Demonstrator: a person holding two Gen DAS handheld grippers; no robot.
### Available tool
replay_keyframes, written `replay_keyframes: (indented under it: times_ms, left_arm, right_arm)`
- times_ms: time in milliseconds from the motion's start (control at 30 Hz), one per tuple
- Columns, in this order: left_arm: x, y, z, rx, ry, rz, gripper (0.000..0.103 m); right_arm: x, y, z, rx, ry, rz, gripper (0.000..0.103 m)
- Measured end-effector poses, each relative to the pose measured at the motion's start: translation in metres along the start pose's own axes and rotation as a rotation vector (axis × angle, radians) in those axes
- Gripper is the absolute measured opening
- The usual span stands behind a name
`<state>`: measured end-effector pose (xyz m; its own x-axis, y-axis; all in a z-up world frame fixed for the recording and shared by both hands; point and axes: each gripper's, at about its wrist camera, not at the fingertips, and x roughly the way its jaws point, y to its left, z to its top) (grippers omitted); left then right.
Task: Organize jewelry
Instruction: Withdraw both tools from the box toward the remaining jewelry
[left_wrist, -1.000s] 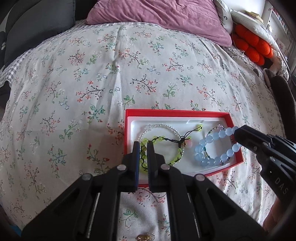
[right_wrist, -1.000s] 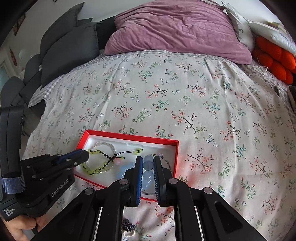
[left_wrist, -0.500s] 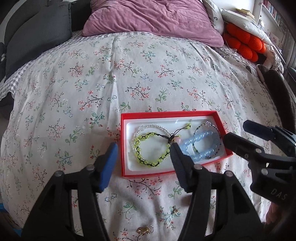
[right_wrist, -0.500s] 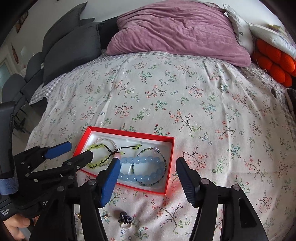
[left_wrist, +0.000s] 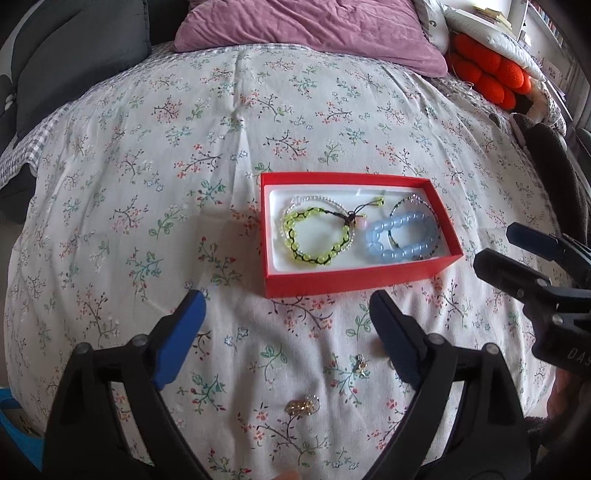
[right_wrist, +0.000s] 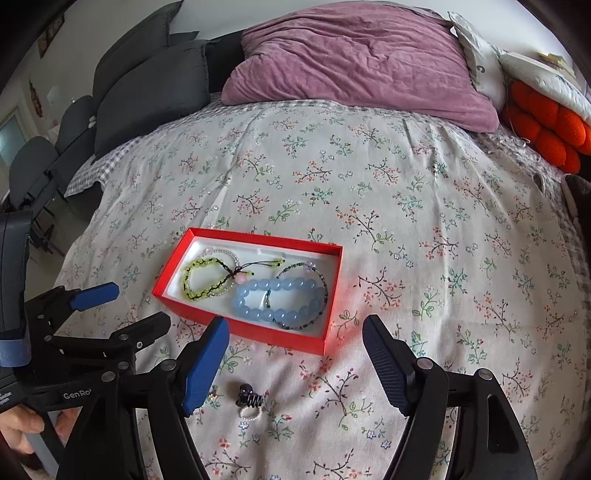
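Both the left gripper (left_wrist: 286, 317) and right gripper (right_wrist: 295, 343) hover wide apart, empty, before the red box (left_wrist: 354, 277).

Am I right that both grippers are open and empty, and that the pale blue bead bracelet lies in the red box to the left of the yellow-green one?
Nearly. The left wrist view shows the pale blue bead bracelet lying to the right of the yellow-green braided bracelet in the red cardboard box. The left gripper and right gripper are indeed open and empty.

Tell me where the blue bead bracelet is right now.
The blue bead bracelet lies in the right half of the red box on the floral bedspread, beside the yellow-green bracelet.
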<state>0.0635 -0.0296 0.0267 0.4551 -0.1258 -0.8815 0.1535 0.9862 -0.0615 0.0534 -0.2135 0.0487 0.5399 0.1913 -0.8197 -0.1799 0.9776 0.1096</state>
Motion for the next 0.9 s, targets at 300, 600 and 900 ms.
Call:
replay_keyframes:
  times_ms: [300, 600, 900]
  left_arm:
    - [-0.004, 0.009, -0.025, 0.033, 0.049, 0.009, 0.100]
    - [-0.002, 0.024, -0.046, 0.060, 0.076, 0.027, 0.102]
    - [0.002, 0.038, -0.070, 0.089, 0.054, -0.011, 0.102]
  right_arm:
    - [0.003, -0.003, -0.022, 0.003, 0.066, 0.024, 0.086]
    - [0.007, -0.003, -0.038, -0.048, 0.079, -0.023, 0.103]
    - [0.018, -0.002, -0.059, -0.100, 0.115, -0.043, 0.103]
